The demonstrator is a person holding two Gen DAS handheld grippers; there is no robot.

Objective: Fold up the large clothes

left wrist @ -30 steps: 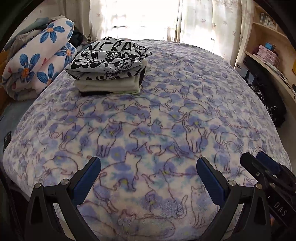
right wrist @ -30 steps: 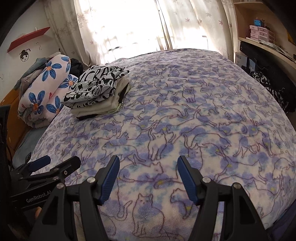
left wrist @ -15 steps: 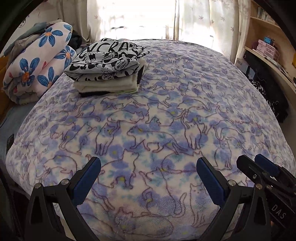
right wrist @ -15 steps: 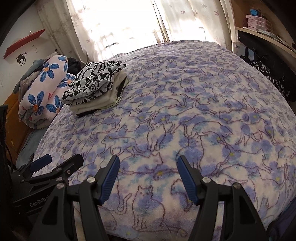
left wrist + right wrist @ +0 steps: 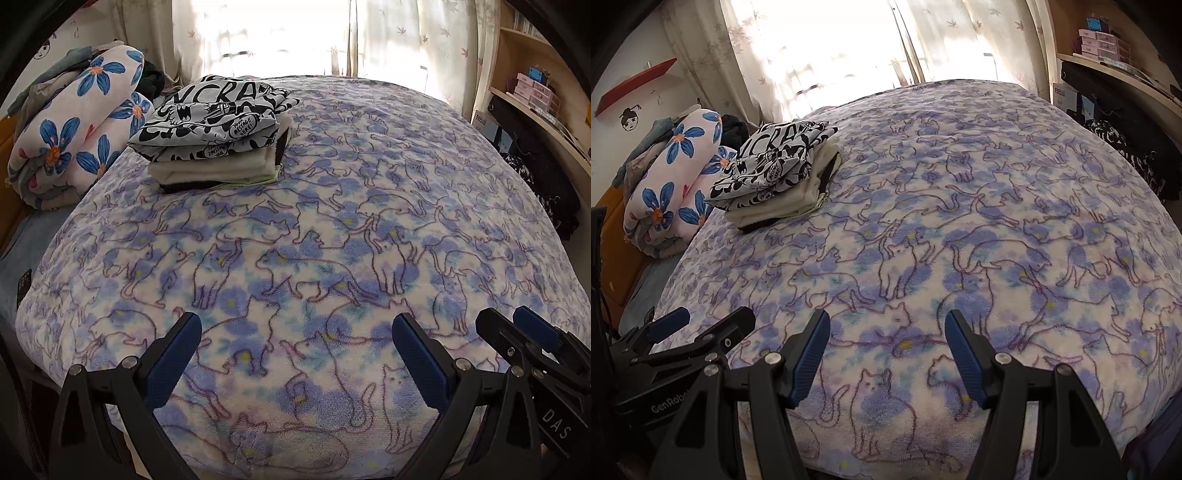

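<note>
both tools, left tool (image 5: 295, 354) and right tool (image 5: 886, 350), gape wide, empty, near folded clothes stack (image 5: 214, 133).

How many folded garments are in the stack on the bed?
About 3: a black-and-white printed cloth on top, a cream folded layer under it, a thin black layer at the bottom. More may be hidden between them.

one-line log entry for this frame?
left gripper: open, empty | right gripper: open, empty | folded stack: far-left on bed | both over near edge

Left claw (image 5: 295, 354) gapes over the cat-print blanket (image 5: 332, 229) — folded clothes stack (image 5: 218, 136) beyond; empty.
</note>
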